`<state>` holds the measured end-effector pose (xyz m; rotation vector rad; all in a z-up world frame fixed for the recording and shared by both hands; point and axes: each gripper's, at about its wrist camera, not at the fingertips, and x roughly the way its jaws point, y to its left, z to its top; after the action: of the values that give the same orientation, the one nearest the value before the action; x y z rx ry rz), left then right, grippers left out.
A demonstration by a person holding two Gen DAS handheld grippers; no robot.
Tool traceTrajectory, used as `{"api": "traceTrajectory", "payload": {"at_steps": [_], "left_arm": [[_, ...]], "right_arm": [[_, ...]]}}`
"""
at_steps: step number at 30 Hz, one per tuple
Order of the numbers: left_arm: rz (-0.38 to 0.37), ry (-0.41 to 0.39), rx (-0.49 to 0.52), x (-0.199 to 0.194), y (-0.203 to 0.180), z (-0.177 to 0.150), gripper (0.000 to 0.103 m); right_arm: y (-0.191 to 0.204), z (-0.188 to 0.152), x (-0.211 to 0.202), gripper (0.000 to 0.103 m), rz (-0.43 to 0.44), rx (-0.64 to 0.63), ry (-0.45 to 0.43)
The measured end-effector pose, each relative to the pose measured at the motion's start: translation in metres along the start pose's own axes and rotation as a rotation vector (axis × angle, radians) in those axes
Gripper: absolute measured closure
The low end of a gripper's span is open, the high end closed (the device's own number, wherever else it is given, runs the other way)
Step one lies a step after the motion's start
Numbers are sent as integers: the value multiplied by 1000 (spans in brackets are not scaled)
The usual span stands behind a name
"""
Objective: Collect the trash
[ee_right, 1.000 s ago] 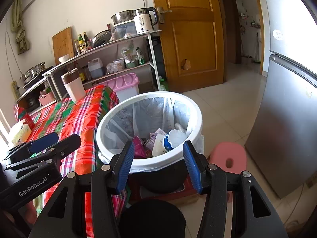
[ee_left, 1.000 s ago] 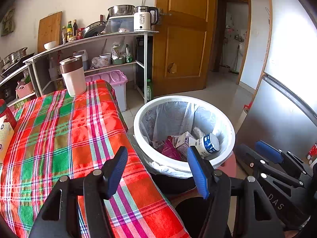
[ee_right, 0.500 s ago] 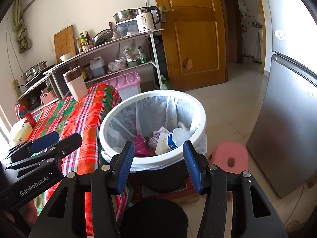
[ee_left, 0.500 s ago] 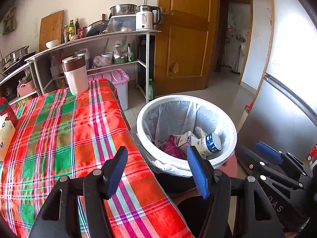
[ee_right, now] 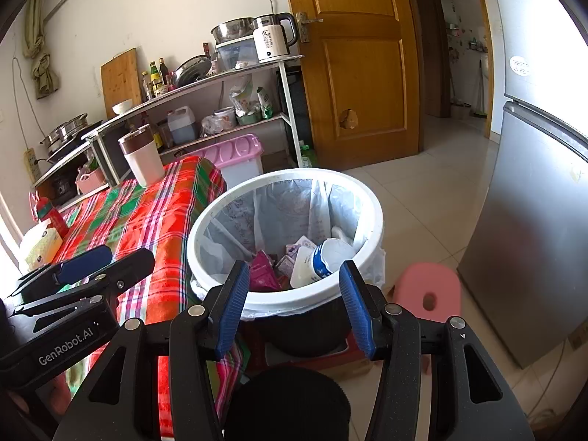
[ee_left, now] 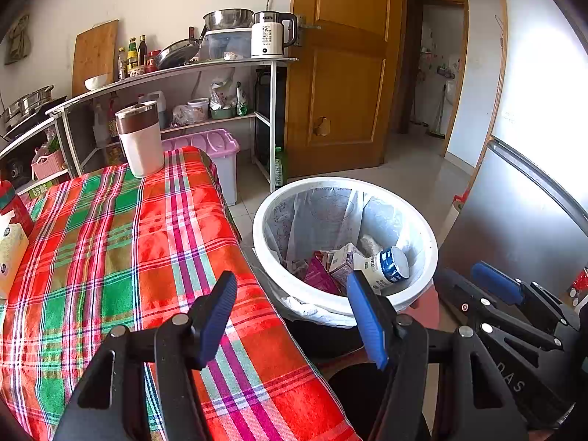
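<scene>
**Trash already in the bin, both grippers empty**

The left gripper [ee_left: 294, 316] and right gripper [ee_right: 294, 305] hover with fingers spread wide, grasping nothing. The trash sits low in the white lined bin [ee_right: 220, 220], centre of both frames: a white-and-blue bottle [ee_left: 386, 268], a magenta wrapper [ee_left: 319, 275] and a small carton [ee_left: 340, 261]. All look light; the bottle probably crushable and slick (best taken around its body), the wrapper limp. Upper left, a tumbler [ee_left: 139, 139] stands on the plaid tabletop [ee_left: 110, 239]; a pink stool [ee_right: 428, 290] crowds the bin's lower right.
</scene>
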<state>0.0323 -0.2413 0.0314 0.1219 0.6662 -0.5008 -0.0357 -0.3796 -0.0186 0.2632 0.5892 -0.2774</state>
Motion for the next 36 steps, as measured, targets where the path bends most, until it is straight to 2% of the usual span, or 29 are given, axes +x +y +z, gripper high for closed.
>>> {"api": "traceTrajectory", "payload": {"at_steps": [36], "left_arm": [[2, 6, -4, -1, 2, -1, 39]], "right_arm": [[1, 1, -1, 51, 7, 1, -1]]}}
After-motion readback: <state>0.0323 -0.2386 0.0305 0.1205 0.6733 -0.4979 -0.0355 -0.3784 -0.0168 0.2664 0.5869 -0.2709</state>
